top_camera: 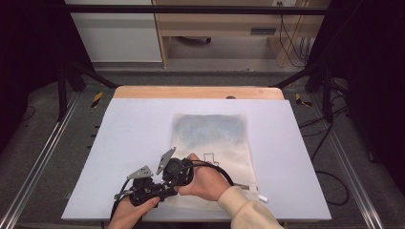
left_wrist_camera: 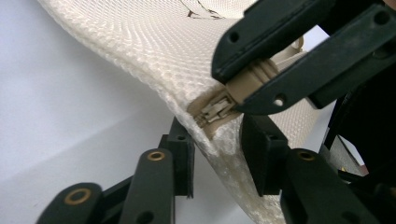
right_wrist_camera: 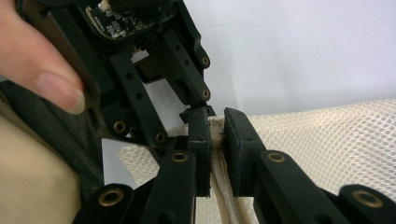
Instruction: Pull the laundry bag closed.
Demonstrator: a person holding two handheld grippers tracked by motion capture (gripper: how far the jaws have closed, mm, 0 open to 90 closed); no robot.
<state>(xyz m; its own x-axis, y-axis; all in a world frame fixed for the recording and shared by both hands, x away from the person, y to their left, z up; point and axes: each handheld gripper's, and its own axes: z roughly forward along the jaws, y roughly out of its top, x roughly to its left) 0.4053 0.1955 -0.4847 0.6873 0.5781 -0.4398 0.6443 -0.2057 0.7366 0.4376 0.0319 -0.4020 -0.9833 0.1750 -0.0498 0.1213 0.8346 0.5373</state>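
A cream mesh bag (top_camera: 210, 138) with a zipper lies flat on the pale table mat (top_camera: 129, 138), and both grippers meet at its near left corner. In the left gripper view my left gripper (left_wrist_camera: 217, 144) straddles the raised bag corner (left_wrist_camera: 219, 140). Its left pad stands a little off the mesh, so it is open. Just above it the right gripper (left_wrist_camera: 259, 81) is shut on a beige zipper tab (left_wrist_camera: 250, 81) next to the slider (left_wrist_camera: 212, 112). The right gripper view has my right gripper (right_wrist_camera: 217, 128) clamped on the bag's zipper edge (right_wrist_camera: 217, 135). The left gripper (right_wrist_camera: 198, 112) is close behind.
The bag's far half looks bluish, and a small black outline drawing (top_camera: 210, 157) is printed near its middle. A white tag (top_camera: 260, 197) sticks out at its near right corner. A wooden table edge (top_camera: 196, 92) lies beyond the mat, with metal rails on both sides.
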